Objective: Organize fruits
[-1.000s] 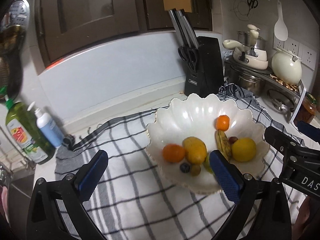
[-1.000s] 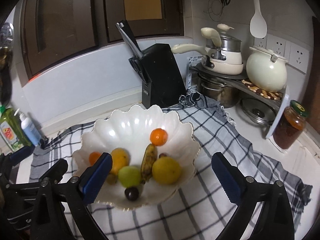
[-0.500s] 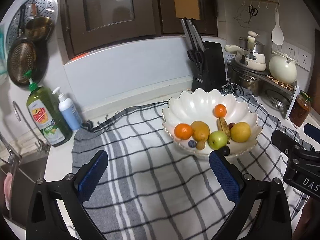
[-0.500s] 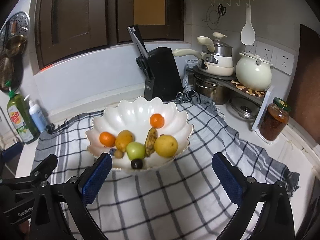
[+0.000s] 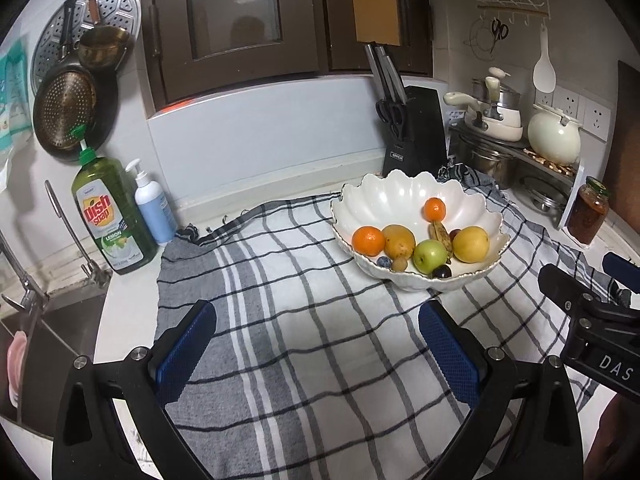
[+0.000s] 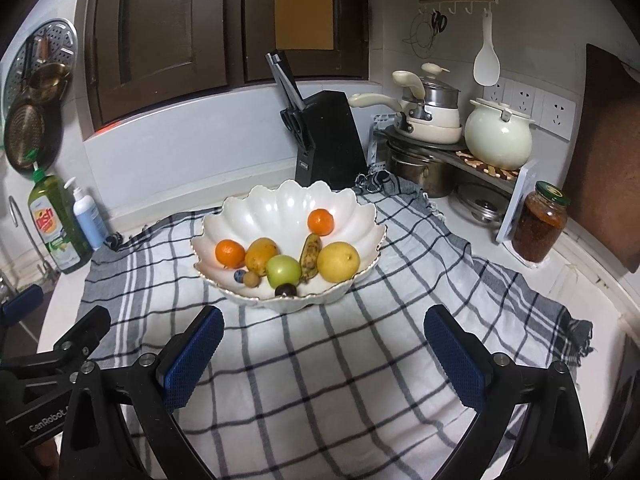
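White scalloped bowl (image 6: 352, 216) is sitting upright on the checked cloth (image 6: 360, 360), holding two oranges (image 6: 230, 253), a mango (image 6: 261, 255), green apple (image 6: 283, 271), spotted banana (image 6: 310, 257), yellow round fruit (image 6: 339, 262), dark plum (image 6: 285, 290) lying at the front.

Home kitchen. Countertop (image 6: 592, 280) ran along tiled wall under dark wood cabinets (image 5: 224, 28). Sink (image 5: 48, 344) with faucet (image 5: 24, 280) sat at left, dish soap bottle (image 5: 110, 216) and pump dispenser (image 5: 152, 204) just beside it. Strainer pan (image 5: 66, 114) and perforated steamer plate (image 5: 108, 16) hung on wall. Black knife block (image 6: 330, 140) stood at back. Stacked pots (image 6: 424, 120) and cream lidded pot (image 6: 500, 136) sat on corner rack, wall sockets (image 6: 536, 106) behind. Checked cloth (image 6: 320, 360) covered counter, fruit bowl (image 6: 288, 204) on it.
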`<state>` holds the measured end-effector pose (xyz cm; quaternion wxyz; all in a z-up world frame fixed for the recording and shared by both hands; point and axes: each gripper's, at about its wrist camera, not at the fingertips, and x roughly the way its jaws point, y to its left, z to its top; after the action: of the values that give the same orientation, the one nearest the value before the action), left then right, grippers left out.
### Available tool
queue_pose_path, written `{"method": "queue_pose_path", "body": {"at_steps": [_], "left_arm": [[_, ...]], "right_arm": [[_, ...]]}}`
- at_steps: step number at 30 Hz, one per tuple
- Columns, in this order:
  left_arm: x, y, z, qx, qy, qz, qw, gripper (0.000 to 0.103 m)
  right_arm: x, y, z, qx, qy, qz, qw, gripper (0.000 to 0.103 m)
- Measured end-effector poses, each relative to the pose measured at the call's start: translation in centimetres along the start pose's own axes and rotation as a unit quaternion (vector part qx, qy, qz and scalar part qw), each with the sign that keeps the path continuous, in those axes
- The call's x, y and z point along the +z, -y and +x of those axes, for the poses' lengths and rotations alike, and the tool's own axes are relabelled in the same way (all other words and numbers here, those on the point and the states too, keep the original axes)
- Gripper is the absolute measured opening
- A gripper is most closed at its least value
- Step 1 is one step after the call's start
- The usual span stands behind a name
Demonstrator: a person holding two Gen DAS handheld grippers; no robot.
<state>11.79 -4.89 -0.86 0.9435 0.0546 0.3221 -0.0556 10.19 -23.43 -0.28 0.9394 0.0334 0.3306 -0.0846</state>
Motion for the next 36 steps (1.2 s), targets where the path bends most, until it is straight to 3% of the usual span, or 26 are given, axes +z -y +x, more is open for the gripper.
{"method": "queue_pose_path", "body": {"at_steps": [16,36], "left_arm": [[-2.4,-1.1,-2.9,-0.004,0.003,-0.009,0.9999,0.103],[-2.6,-1.3,-3.8,-0.001,0.008,-0.01,0.9999,0.103]], "right_arm": [[-1.9,-0.6,-2.6,0.007,0.002,-0.004,1.0,0.101],[-2.2,-0.8,-3.1,0.008,0.0,-0.004,1.0,0.101]]}}
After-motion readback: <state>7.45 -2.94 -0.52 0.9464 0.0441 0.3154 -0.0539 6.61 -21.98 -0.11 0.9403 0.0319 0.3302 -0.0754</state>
